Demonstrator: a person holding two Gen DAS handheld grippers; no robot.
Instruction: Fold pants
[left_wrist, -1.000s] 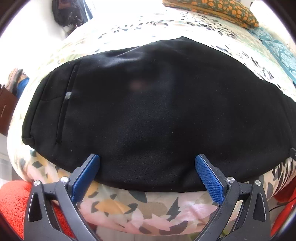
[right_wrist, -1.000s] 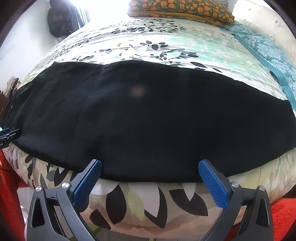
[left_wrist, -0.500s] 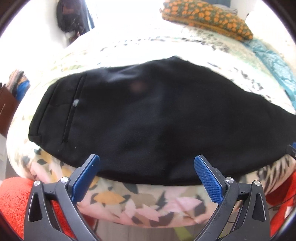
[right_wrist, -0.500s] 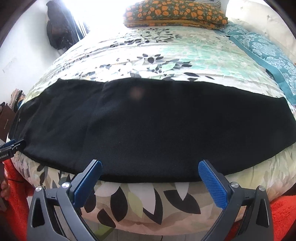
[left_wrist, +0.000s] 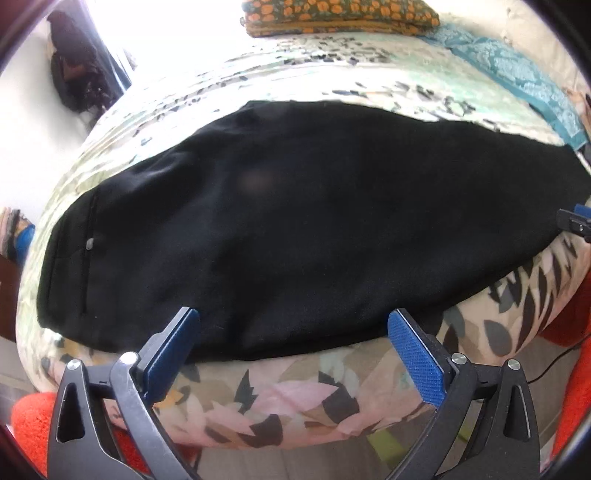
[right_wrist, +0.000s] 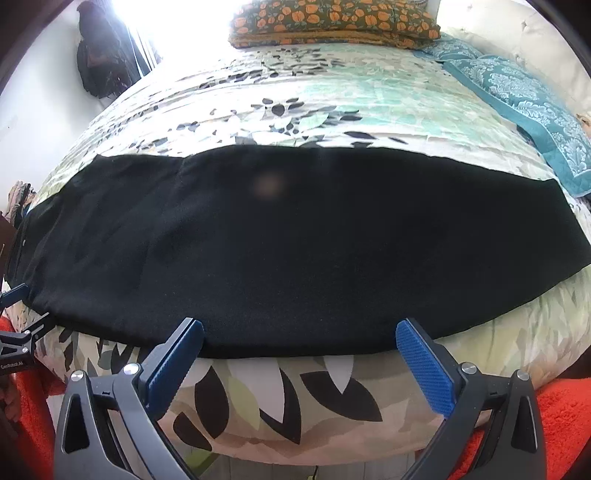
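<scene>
Black pants (left_wrist: 295, 229) lie flat along the near edge of a bed, folded lengthwise, waistband and pocket with a small button (left_wrist: 89, 243) at the left. In the right wrist view the pants (right_wrist: 295, 251) stretch across with the leg hem at the right. My left gripper (left_wrist: 293, 332) is open and empty, just off the pants' near edge. My right gripper (right_wrist: 299, 339) is open and empty at the near edge of the legs. The right gripper's tip shows at the far right of the left wrist view (left_wrist: 576, 221).
The bed has a floral quilt (right_wrist: 295, 99). An orange patterned pillow (right_wrist: 332, 22) lies at the far end and a teal cloth (right_wrist: 524, 103) at the right. A dark bag (right_wrist: 99, 62) hangs at the far left. Orange rug (right_wrist: 561, 428) below.
Both grippers have pulled back and risen a little, so more of the bed shows. The left view has turned rightward. The pants lie as before; both grippers stay open.
</scene>
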